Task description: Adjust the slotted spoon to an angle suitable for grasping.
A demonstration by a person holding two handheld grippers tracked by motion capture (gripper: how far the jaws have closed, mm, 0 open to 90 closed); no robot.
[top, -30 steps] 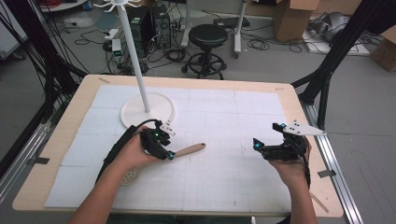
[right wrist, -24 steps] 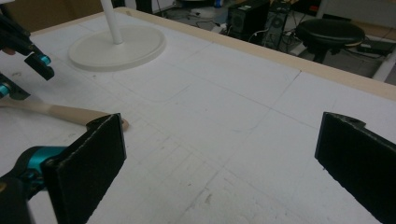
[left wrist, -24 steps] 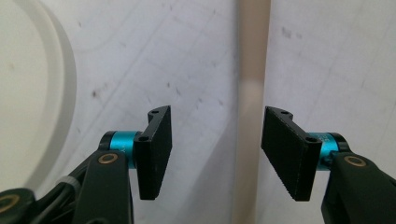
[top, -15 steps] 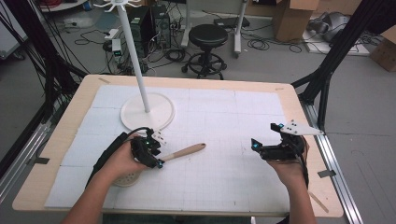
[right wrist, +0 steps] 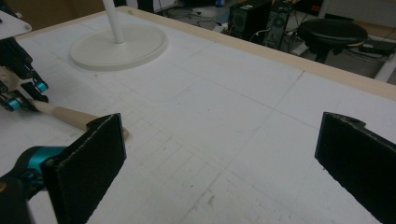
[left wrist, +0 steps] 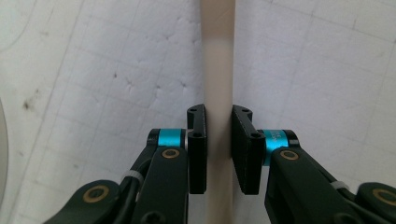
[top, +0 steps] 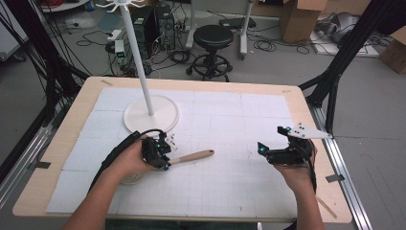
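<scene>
Now the left gripper [top: 164,154] has just been closing, and in the left gripper view its two black pads [left wrist: 196,149] sit against both sides of a pale wooden handle [left wrist: 218,84], which runs straight up between them. From the high view that handle [top: 191,156] lies on the white gridded mat [top: 230,124], its free end pointing toward the middle of the table, just in front of the white stand's round base [top: 151,115]. Over on the other side, the right gripper [top: 273,143] hovers well apart from it, jaws spread wide with nothing between them.
</scene>
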